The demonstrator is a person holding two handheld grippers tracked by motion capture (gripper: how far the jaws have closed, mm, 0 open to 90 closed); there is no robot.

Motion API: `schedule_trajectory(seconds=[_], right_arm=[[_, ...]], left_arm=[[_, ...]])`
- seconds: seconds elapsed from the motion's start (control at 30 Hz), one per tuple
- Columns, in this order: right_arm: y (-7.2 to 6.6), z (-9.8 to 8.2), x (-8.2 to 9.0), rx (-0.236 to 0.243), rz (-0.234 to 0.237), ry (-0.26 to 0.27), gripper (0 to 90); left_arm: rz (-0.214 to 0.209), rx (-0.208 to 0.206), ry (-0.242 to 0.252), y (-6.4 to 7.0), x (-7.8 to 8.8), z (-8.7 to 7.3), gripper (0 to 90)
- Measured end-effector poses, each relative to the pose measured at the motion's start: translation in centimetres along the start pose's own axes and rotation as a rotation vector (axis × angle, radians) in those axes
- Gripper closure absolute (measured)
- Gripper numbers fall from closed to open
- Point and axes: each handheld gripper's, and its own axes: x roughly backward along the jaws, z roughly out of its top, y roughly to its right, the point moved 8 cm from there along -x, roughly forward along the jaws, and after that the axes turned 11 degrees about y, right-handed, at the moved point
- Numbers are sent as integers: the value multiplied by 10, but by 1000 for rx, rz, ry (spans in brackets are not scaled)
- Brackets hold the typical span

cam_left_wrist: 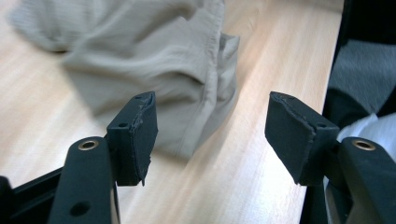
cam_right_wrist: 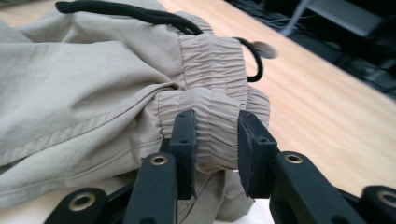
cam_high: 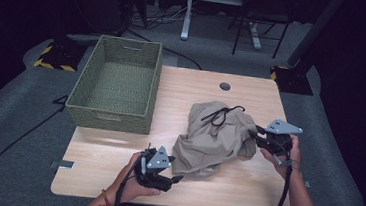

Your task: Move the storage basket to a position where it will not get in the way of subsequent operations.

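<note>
A crumpled beige garment (cam_high: 213, 136) with an elastic waistband and a black drawstring (cam_high: 220, 115) lies on the wooden table (cam_high: 244, 186), right of centre. My right gripper (cam_high: 254, 132) is at its right side. In the right gripper view the right gripper (cam_right_wrist: 217, 140) is shut on a fold of the gathered waistband (cam_right_wrist: 210, 107), with the drawstring (cam_right_wrist: 126, 11) running behind. My left gripper (cam_high: 177, 179) rests near the front edge, just left of the cloth. In the left gripper view the left gripper (cam_left_wrist: 212, 126) is open with nothing between its pads, and the garment's hem (cam_left_wrist: 159, 60) lies ahead of them.
A green woven basket (cam_high: 107, 119) with nothing in it stands at the table's back left. A round cable hole (cam_high: 225, 86) sits near the far edge. Beyond the table are desk legs and yellow-black striped stand bases on a grey floor.
</note>
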Motion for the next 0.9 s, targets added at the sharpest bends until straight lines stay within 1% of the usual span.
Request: schedule_trajectory(seconds=[0.03, 0.07, 0.1, 0.13, 0.17, 0.2, 0.23, 0.27, 0.3, 0.33, 0.37, 0.4, 0.43, 0.47, 0.5, 0.53, 0.57, 0.6, 0.63, 0.67, 0.7, 0.73, 0.8, 0.83, 0.87, 0.9], right_arm=[[4, 0, 0, 4, -15, -4, 701], [10, 1, -2, 1, -33, -2, 694], [18, 0, -5, -5, -73, -8, 668], [25, -1, -7, -25, -110, -7, 649], [30, -2, -9, -47, -128, -15, 631], [33, -4, -11, -65, -138, -20, 574], [35, -5, -12, -74, -144, -29, 517], [33, -6, -13, -80, -151, -34, 494], [29, -5, -12, -81, -143, -26, 480], [22, -4, -11, -77, -121, -11, 456], [12, -3, -11, -68, -83, -1, 425], [1, -2, -11, -55, -49, 2, 407], [-10, -1, -11, -37, -19, 6, 388], [-23, 0, -11, -15, 16, 15, 367], [-36, 1, -12, 2, 54, 25, 345], [-48, 1, -13, 7, 90, 35, 321], [-59, 0, -15, 13, 128, 39, 302], [-69, -2, -17, 17, 160, 37, 287], [-74, -5, -19, 22, 176, 28, 276], [-81, -9, -24, 32, 185, 14, 271], [-84, -13, -28, 40, 187, 1, 266], [-86, -18, -32, 34, 195, -13, 258], [-87, -25, -38, 26, 189, -33, 264], [-87, -28, -40, 23, 193, -42, 273], [-87, -31, -41, 21, 196, -50, 286], [-88, -33, -41, 20, 200, -56, 321]], left_arm=[[12, 3, 5, -2, 2, 3, 347], [41, -9, -2, -7, 4, 6, 346], [74, -16, -10, -12, 3, 8, 346], [103, -14, -21, -18, 0, 8, 349], [109, -5, -30, -22, -4, 7, 355], [105, 0, -32, -26, -9, 6, 358], [104, -5, -44, -30, -16, 3, 361], [113, -5, -68, -34, -24, -2, 375], [117, -13, -93, -39, -32, -7, 383], [107, -4, -107, -42, -41, -11, 391], [89, 13, -115, -45, -48, -15, 411], [76, 18, -126, -47, -56, -19, 448], [67, 21, -134, -47, -62, -22, 449], [38, 28, -140, -46, -68, -24, 499], [4, 28, -132, -42, -74, -25, 591], [-16, 15, -129, -38, -78, -26, 619], [-30, 2, -135, -34, -82, -27, 678], [-42, -5, -139, -31, -86, -27, 712], [-63, -14, -149, -25, -90, -28, 739], [-75, -20, -155, -20, -93, -29, 773], [-86, -24, -145, -14, -96, -29, 798], [-102, -24, -140, -8, -99, -28, 806], [-125, -32, -137, 3, -102, -28, 823], [-142, -35, -126, 11, -104, -27, 825], [-162, -44, -132, 21, -105, -27, 824], [-182, -55, -134, 31, -107, -27, 824]])
